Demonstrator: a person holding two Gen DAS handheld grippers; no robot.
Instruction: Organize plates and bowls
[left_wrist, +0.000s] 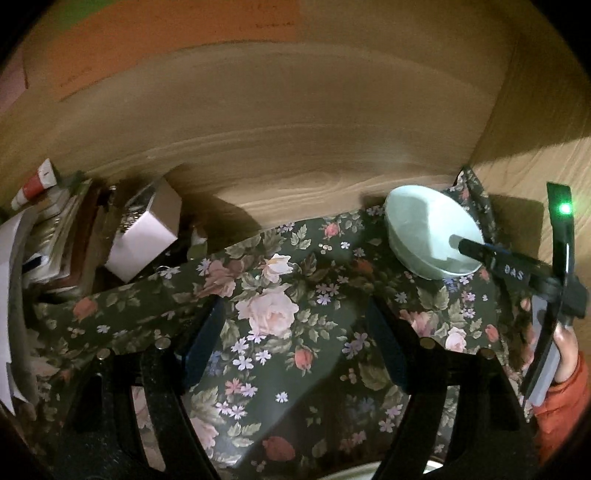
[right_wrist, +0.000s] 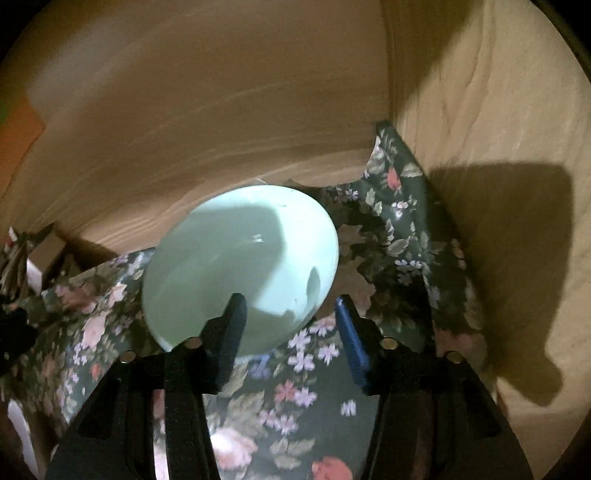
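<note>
A pale green bowl (right_wrist: 240, 258) sits on a dark floral cloth (right_wrist: 295, 398) in the back right corner of a wooden compartment. My right gripper (right_wrist: 291, 314) straddles the bowl's near rim, its left finger over the inside and its right finger outside. The jaws stand apart and the pads do not press on the rim. In the left wrist view the same bowl (left_wrist: 424, 229) lies at the right, with one of the right gripper's fingers (left_wrist: 480, 253) reaching into it. My left gripper (left_wrist: 295, 310) hangs open over the cloth (left_wrist: 273, 280), holding nothing.
A white box (left_wrist: 144, 236), a stack of books and papers (left_wrist: 55, 236) and a red-and-white tube (left_wrist: 37, 181) crowd the left side. Wooden walls close the back (left_wrist: 295, 129) and the right (right_wrist: 498, 147). A hand in an orange sleeve (left_wrist: 565, 398) holds the right gripper.
</note>
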